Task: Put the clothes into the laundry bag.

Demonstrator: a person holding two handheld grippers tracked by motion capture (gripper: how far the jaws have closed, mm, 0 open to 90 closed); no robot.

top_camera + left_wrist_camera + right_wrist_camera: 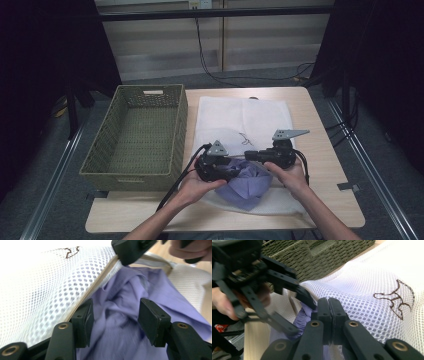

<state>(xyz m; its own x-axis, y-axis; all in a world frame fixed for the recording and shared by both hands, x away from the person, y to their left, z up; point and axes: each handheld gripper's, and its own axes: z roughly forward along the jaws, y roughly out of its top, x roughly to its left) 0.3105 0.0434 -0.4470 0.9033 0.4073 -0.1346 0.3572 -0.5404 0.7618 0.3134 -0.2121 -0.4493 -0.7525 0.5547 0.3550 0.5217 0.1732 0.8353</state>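
Observation:
A white mesh laundry bag point(245, 117) lies flat on the table, with a small brown stitched mark point(397, 297) on its top layer. A purple garment point(247, 187) is bunched at the bag's near mouth, partly inside it. My right gripper point(328, 307) is shut on the bag's upper rim and holds that edge up off the cloth. My left gripper point(115, 315) is open, its jaws straddling the purple cloth point(155, 290) just inside the mouth, beside the mesh point(37, 290). In the high view the left gripper point(234, 172) and right gripper point(249, 155) are close together.
A green woven basket point(115, 107) with nothing in it stands left of the bag, its wall point(324, 255) close behind the left gripper. Bare wooden tabletop point(330, 165) runs along the right side. Cables trail from both grippers toward the near edge.

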